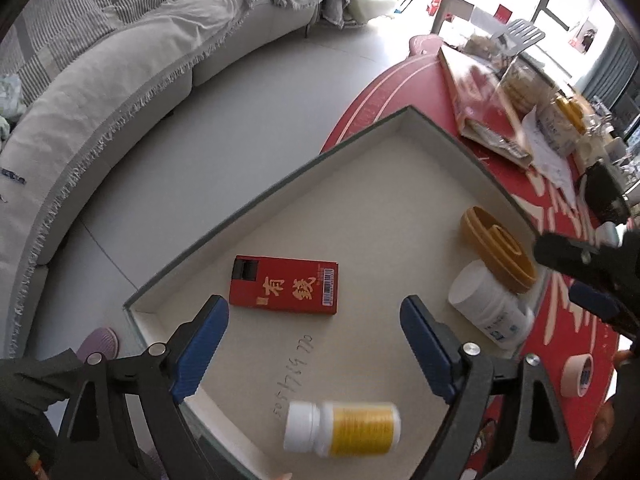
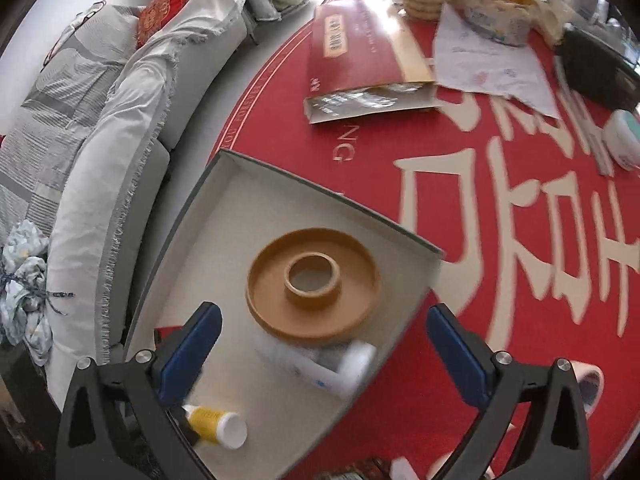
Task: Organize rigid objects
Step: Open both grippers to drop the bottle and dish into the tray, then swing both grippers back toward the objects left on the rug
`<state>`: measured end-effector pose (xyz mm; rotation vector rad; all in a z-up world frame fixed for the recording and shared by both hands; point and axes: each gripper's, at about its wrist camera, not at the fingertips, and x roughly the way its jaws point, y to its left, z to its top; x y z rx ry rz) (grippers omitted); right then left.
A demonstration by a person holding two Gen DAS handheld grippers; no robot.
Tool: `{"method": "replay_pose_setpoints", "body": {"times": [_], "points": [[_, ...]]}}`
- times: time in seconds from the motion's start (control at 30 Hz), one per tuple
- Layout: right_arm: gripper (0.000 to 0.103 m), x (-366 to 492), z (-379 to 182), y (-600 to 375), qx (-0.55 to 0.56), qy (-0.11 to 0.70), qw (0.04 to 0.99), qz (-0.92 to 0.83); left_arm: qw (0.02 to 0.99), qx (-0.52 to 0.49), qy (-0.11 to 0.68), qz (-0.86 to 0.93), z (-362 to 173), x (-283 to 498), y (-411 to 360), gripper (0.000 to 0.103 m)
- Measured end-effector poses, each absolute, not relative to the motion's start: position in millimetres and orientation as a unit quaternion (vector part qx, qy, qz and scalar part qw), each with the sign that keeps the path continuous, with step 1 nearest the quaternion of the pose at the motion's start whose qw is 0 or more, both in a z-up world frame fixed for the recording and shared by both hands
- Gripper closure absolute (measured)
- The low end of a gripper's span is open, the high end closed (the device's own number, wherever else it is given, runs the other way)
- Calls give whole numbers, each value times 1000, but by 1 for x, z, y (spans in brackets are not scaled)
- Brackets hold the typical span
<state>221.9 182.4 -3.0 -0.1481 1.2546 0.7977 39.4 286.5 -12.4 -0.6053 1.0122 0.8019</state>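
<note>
Both claws hang apart and empty, left claw (image 1: 314, 344) and right claw (image 2: 322, 354), over the tray (image 1: 280, 184) already holding yellow bottle (image 1: 342, 428), white bottle (image 1: 490, 304), red box (image 1: 285, 284) and brown ring (image 2: 314, 286); tape roll (image 1: 576, 374) waits on the red surface (image 2: 460, 208).

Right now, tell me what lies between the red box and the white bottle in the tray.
Nothing: in the left wrist view only bare tray floor separates the red box from the white bottle.
</note>
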Motion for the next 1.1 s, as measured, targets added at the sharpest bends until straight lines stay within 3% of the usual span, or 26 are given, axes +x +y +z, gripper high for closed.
{"method": "replay_pose_setpoints", "body": {"times": [0.3, 0.73, 1.1], "points": [[0, 181, -12, 103, -131, 559, 752, 323, 786, -305, 456, 285, -3, 15, 252, 13], [0, 147, -58, 4, -88, 633, 730, 242, 805, -213, 510, 217, -15, -8, 132, 13], [0, 119, -68, 48, -127, 628, 718, 271, 794, -214, 514, 245, -13, -29, 131, 13]]}}
